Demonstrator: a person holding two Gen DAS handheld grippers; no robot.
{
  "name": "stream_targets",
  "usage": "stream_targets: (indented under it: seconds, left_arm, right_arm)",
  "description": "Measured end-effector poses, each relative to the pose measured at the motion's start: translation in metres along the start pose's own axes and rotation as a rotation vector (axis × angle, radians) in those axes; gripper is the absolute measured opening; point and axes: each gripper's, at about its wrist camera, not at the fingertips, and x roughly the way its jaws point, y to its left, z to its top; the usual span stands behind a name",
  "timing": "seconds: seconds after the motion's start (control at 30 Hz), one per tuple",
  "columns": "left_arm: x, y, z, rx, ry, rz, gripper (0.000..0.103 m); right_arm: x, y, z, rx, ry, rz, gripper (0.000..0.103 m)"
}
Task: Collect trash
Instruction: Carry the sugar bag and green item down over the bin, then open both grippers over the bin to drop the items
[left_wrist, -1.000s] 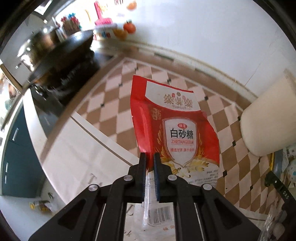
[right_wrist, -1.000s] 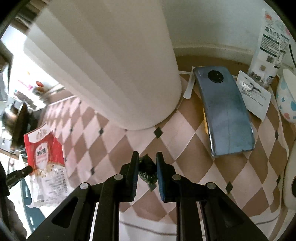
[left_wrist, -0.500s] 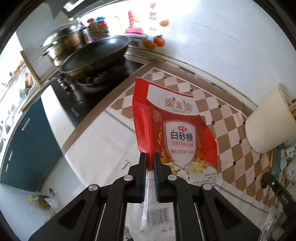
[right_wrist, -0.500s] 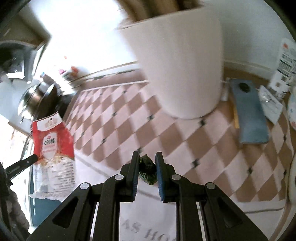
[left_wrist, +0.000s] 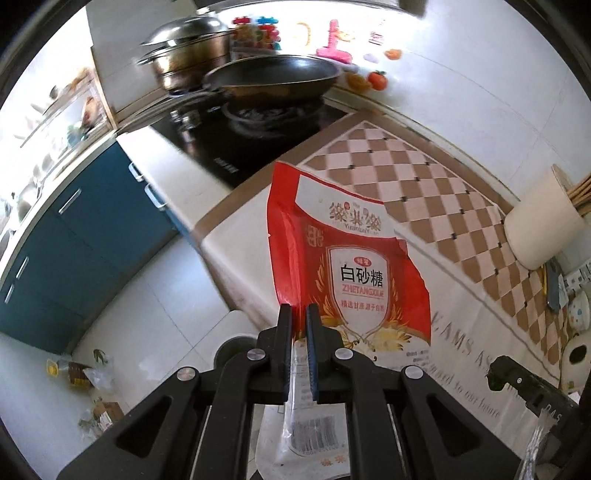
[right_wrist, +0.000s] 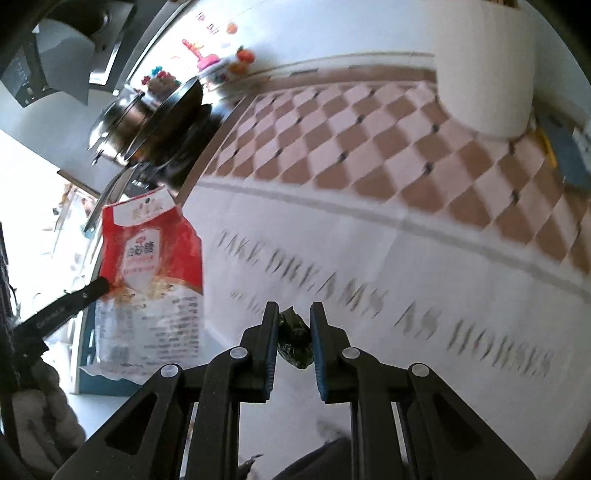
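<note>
L tongs (left_wrist: 300, 314) clamped on red sugar bag (left_wrist: 354, 266); R tongs (right_wrist: 294, 321) clamped on dark wrapper (right_wrist: 293, 341).

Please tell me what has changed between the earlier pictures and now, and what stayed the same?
Both grippers drew back from the wall toward the counter's front edge: the white holder looks smaller, and the floor and blue cabinets came into view. The left gripper still holds the red sugar bag, the right gripper the dark wrapper. Nothing was released.

Red-and-white sugar bag (left_wrist: 351, 273), brown-and-pink checked mat (left_wrist: 436, 192), blue cabinets (left_wrist: 74, 236).
</note>
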Motion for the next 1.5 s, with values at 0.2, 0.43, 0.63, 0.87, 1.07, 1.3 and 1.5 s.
stream_targets:
  seconds: [0.2, 0.43, 0.63, 0.87, 1.07, 1.3, 1.5]
  left_arm:
    - [-0.002, 0.07, -0.042, -0.032, 0.016, 0.014, 0.005]
    - [0.055, 0.155, -0.094, -0.102, 0.149, 0.104, 0.005]
    - [0.177, 0.211, -0.152, -0.169, 0.332, 0.154, 0.005]
    - [0.372, 0.249, -0.218, -0.255, 0.549, 0.06, 0.005]
    - [0.518, 0.259, -0.257, -0.271, 0.696, -0.024, 0.005]
    - [0.58, 0.267, -0.277, -0.304, 0.786, -0.103, 0.013]
    - [0.541, 0.286, -0.273, -0.312, 0.695, -0.031, 0.08]
  right_arm:
    - [0.014, 0.052, -0.047, -0.038, 0.006, -0.003, 0.018]
    - [0.075, 0.103, -0.112, -0.093, 0.101, -0.011, 0.017]
    - [0.186, 0.128, -0.167, -0.164, 0.255, -0.023, 0.017]
    - [0.351, 0.117, -0.222, -0.25, 0.372, -0.068, 0.017]
    - [0.494, 0.099, -0.258, -0.32, 0.429, -0.117, 0.017]
    - [0.604, 0.079, -0.271, -0.379, 0.439, -0.187, 0.017]
    - [0.636, 0.073, -0.266, -0.365, 0.487, -0.197, 0.022]
